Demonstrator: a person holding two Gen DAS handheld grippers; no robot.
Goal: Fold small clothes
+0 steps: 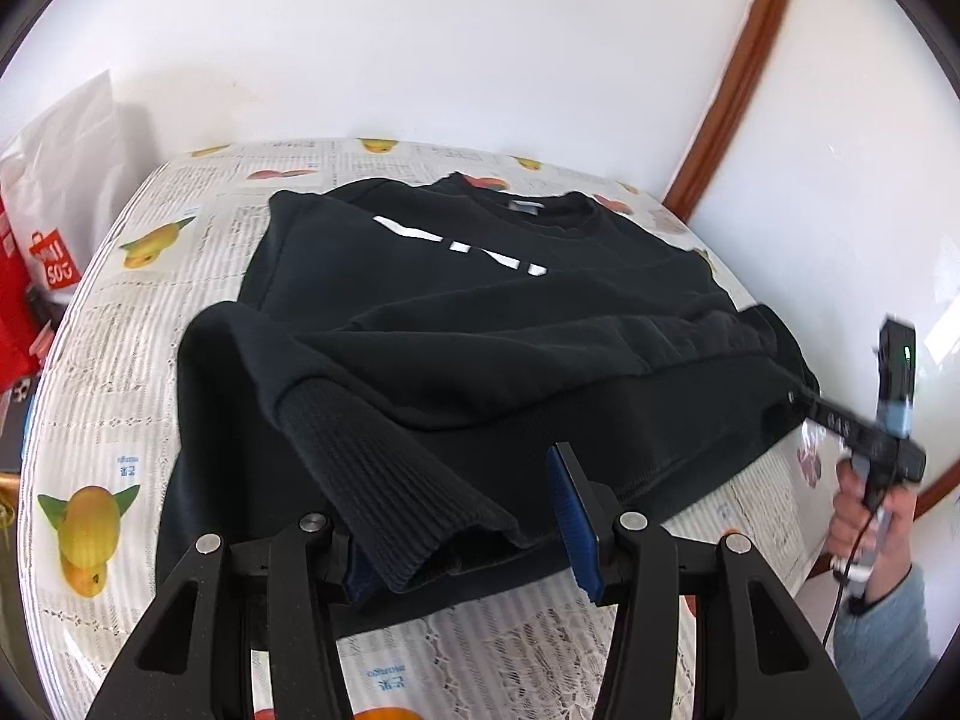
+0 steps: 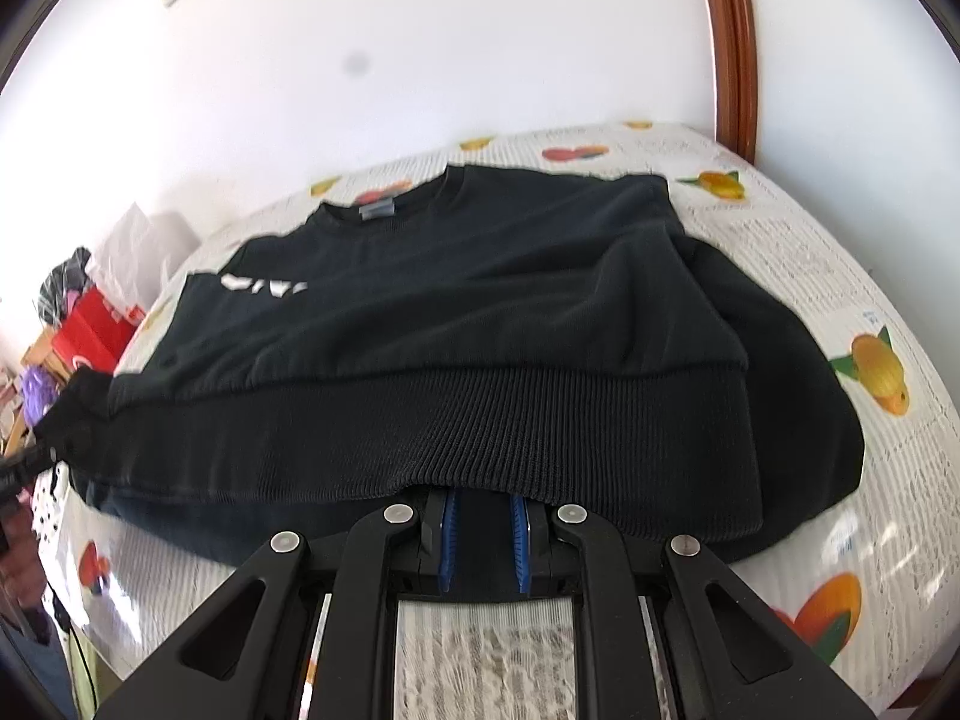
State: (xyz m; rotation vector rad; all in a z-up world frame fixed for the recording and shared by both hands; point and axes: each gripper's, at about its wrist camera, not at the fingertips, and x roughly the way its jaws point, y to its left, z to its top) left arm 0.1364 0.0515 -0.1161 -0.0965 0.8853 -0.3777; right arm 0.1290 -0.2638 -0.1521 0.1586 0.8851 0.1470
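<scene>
A black sweatshirt (image 1: 456, 324) with white lettering lies on the table, its bottom half lifted and folded toward the collar. My left gripper (image 1: 462, 522) is open around the ribbed cuff (image 1: 384, 492) of a sleeve, blue pads on either side and apart from it. The right gripper (image 1: 798, 399) shows in the left wrist view, reaching into the hem at the right. In the right wrist view the sweatshirt (image 2: 480, 312) fills the middle, and the right gripper (image 2: 483, 516) has its blue pads partly under the ribbed hem (image 2: 480, 426). The fingertips are hidden by the fabric.
The table has a newspaper-print cloth with fruit pictures (image 1: 90, 516). Red and white shopping bags (image 1: 48, 210) stand past the table's left edge. A white wall and a brown door frame (image 1: 738, 72) are behind. A person's hand (image 1: 864, 510) holds the right gripper.
</scene>
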